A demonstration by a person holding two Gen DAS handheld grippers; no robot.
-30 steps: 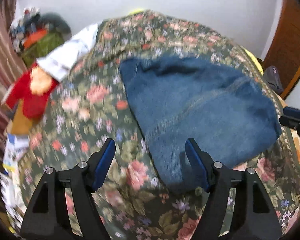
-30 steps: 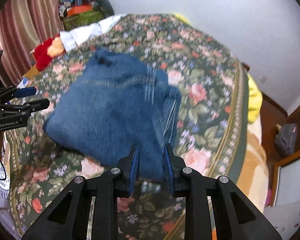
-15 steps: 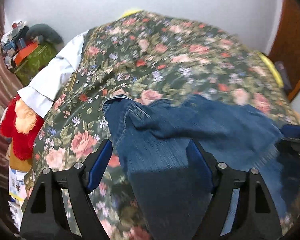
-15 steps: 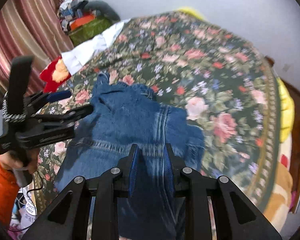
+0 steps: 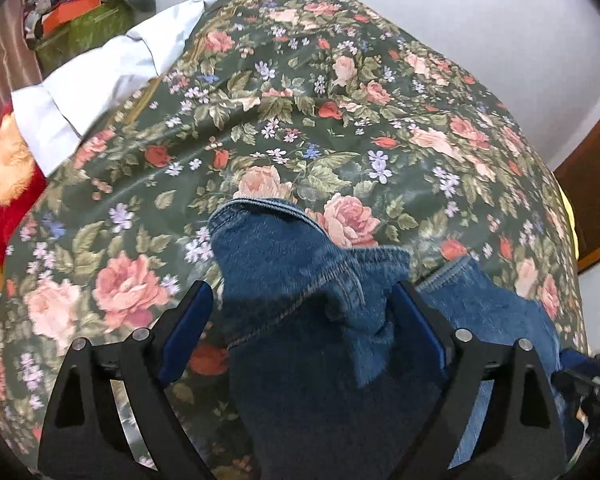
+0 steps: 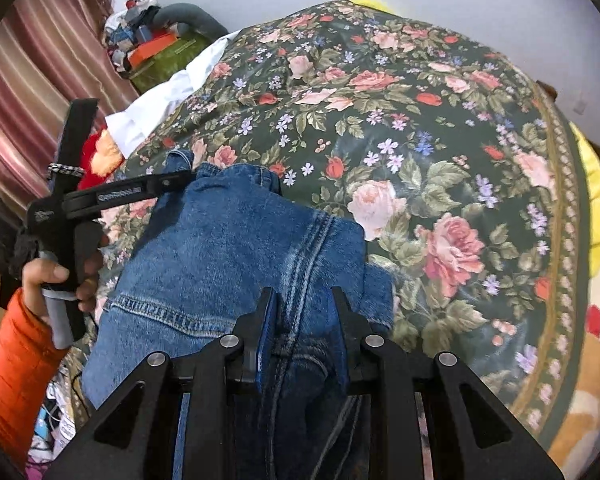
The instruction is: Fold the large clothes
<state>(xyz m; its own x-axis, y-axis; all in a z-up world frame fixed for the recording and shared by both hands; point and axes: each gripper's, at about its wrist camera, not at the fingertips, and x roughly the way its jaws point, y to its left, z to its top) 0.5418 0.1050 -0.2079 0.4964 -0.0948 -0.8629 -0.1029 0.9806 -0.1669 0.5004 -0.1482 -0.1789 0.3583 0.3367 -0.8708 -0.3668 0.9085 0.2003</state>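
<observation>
Right gripper (image 6: 304, 320): fingers clenched on a bunched fold of the jeans (image 6: 228, 248), a thick seam running up between the pads. Left gripper (image 5: 300, 320): fingers spreading at this moment, denim lying between them, but the pads stand clear of the cloth on both sides, so released, not gripping.

Jeans lie on the flowered bedspread (image 6: 440, 140), toward the bed's near edge and its left side, doubled over themselves; a stitched hem (image 5: 268, 204) marks the far end in the left view. A hand (image 6: 60, 276) in an orange sleeve carries the left tool, seen from the right camera at the denim's left edge.

Step in hand, as I judge it: a fold is being laid down, the left side let go first while the right side is not yet freed.

Next move calls for: right fingers to let go once the layer lies flat, then both tools to lift off without dragging cloth (denim is heavy, should stay put), and a fresh grip for the following fold.
</observation>
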